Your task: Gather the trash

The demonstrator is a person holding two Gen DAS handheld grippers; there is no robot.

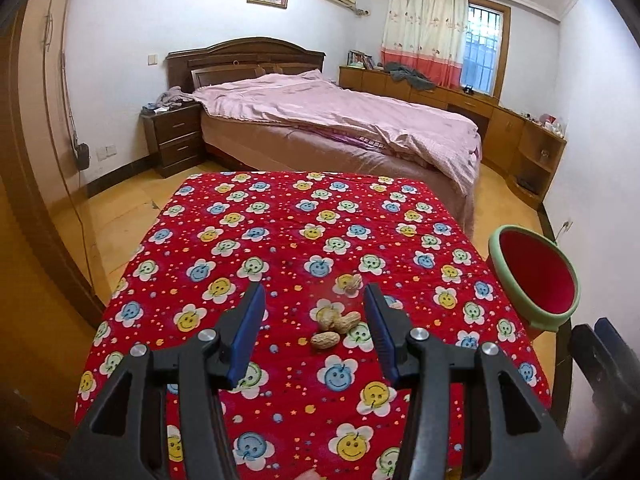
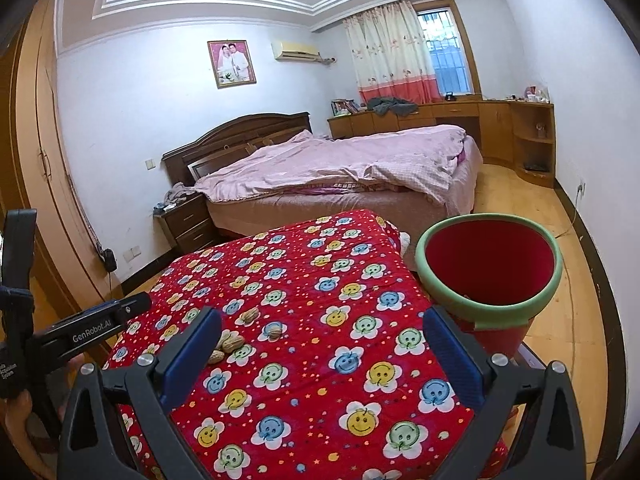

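Note:
Several peanut shells (image 1: 332, 322) lie in a small heap on the red smiley-flower cloth (image 1: 280, 216) over the table, with one more shell (image 1: 352, 284) just beyond. My left gripper (image 1: 314, 286) hovers over them, open, its blue pads on either side of the heap and touching nothing. In the right wrist view the same shells (image 2: 232, 344) lie by the left fingertip. My right gripper (image 2: 320, 312) is wide open and empty above the cloth (image 2: 304, 280). A red bin with a green rim (image 2: 480, 220) stands off the table's right edge, also seen as the bin (image 1: 494, 256).
Beyond the table stands a bed with a pink quilt (image 1: 340, 120), with a dark nightstand (image 1: 176, 136) to its left. Wooden cabinets (image 1: 532, 148) line the right wall. Yellow floor (image 1: 120, 216) runs around the table. The left device's black body (image 2: 96, 330) sits close to my right gripper.

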